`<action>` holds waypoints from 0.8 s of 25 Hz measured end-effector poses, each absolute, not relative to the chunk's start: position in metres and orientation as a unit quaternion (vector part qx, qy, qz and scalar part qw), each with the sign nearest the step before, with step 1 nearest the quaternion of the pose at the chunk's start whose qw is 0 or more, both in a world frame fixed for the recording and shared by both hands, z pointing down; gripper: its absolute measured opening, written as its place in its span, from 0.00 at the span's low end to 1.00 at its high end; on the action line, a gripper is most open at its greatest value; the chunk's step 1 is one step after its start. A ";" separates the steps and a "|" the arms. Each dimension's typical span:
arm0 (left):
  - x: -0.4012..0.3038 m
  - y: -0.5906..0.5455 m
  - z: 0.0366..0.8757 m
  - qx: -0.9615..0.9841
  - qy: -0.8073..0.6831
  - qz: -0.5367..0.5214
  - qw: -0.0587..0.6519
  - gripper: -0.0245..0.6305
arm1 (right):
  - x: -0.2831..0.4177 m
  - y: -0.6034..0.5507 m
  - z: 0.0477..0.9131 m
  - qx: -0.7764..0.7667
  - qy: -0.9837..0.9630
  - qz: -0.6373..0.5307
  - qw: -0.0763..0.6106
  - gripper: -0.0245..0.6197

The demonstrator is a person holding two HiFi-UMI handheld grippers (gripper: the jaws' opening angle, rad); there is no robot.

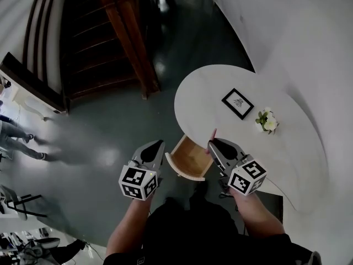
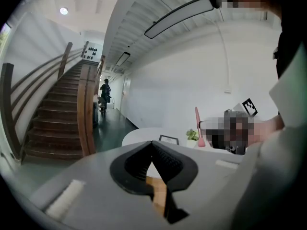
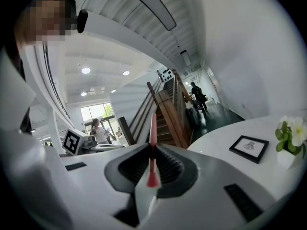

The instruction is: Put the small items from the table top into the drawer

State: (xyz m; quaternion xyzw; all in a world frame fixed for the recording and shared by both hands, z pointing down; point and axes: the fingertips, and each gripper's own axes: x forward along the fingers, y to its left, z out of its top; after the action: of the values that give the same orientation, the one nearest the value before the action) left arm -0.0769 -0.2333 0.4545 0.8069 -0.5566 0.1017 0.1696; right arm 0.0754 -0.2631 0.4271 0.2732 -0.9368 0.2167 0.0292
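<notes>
A white curved table (image 1: 287,148) has a wooden drawer (image 1: 190,160) pulled open at its near edge. My right gripper (image 1: 213,144) hovers at the drawer's right corner, shut on a thin pink stick-like item (image 1: 214,134). In the right gripper view that pink item (image 3: 152,128) stands upright between the closed jaws of the right gripper (image 3: 152,150), its flared end towards the camera. My left gripper (image 1: 160,143) hangs just left of the drawer, shut and holding nothing. In its own view the left gripper (image 2: 152,144) shows bare drawer wood (image 2: 156,188) below the jaws.
A black picture frame (image 1: 237,103) lies on the table and a small white flower pot (image 1: 267,120) stands to its right. A wooden staircase (image 1: 110,37) rises beyond the dark floor. Chairs stand at the lower left (image 1: 22,203). A person (image 2: 104,92) stands far down the corridor.
</notes>
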 end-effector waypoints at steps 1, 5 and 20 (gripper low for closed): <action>-0.078 -0.231 0.457 0.804 -0.559 0.103 0.173 0.05 | 0.072 -0.263 0.429 0.269 -0.938 0.217 0.032 0.12; -0.087 -0.217 0.464 0.801 -0.560 0.106 0.184 0.05 | 0.057 -0.255 0.436 0.261 -0.939 0.220 0.040 0.12; -0.126 -0.173 0.515 0.821 -0.519 0.102 0.216 0.05 | 0.007 -0.204 0.492 0.290 -0.925 0.213 0.121 0.12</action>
State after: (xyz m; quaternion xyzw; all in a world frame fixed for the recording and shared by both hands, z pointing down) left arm -0.1259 -0.1731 0.5154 0.8208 -0.5187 0.1021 0.2164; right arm 0.0068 -0.2041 0.4917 0.2900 -0.9252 0.2126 0.1213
